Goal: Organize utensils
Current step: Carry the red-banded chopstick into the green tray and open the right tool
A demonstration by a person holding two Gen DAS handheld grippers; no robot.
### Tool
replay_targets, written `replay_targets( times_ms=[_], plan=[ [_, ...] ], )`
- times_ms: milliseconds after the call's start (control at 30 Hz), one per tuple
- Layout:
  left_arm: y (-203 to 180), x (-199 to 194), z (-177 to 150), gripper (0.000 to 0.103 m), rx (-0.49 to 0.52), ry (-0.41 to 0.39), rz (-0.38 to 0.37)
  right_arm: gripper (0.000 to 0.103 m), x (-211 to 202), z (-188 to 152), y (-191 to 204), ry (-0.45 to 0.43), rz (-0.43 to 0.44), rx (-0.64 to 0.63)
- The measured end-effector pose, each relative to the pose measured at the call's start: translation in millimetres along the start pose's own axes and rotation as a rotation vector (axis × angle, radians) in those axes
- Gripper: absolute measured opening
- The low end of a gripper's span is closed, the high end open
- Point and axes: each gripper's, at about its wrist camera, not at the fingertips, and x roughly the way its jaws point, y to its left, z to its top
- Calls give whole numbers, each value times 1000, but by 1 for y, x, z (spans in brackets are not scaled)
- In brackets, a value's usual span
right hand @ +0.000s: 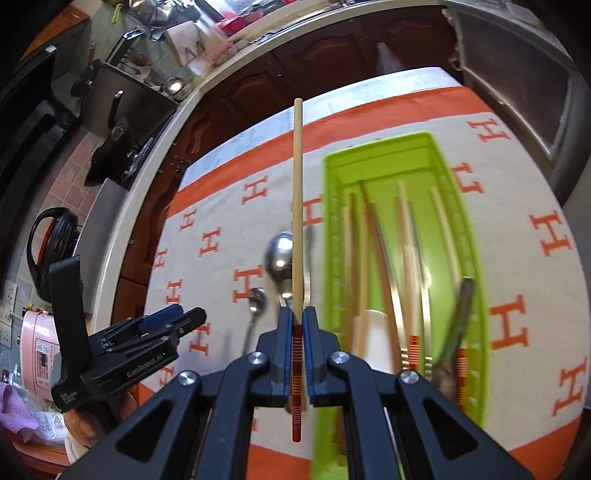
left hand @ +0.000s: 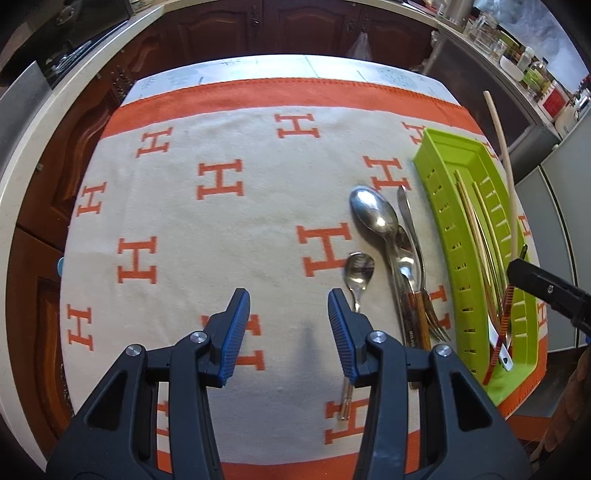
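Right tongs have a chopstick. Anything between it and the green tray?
Nothing visible. The right tongs grip the chopstick beside the green tray, whose open top holds only loose chopsticks.

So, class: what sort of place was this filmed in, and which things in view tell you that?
Most likely a home kitchen. Dark wooden cabinets line the wall under a pale counter, a pink rice cooker stands to one side, and spoons lie by a green tray on the cloth-covered table.
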Motion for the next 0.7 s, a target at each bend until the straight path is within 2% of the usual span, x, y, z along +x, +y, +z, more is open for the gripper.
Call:
replay_targets(
  times_ms=[233, 433, 700],
  plan=[
    [-20, 24, -1, 41, 21, 77, -51, 6, -5, -6, -23, 1, -98, -12],
    [-26, 37, -6, 41, -6, 100, -86, 7, 5, -13, -25, 20, -181, -57],
    [-20, 48, -3, 41, -61, 95, -112, 7, 0, -19, -25, 3, -193, -85]
  ],
)
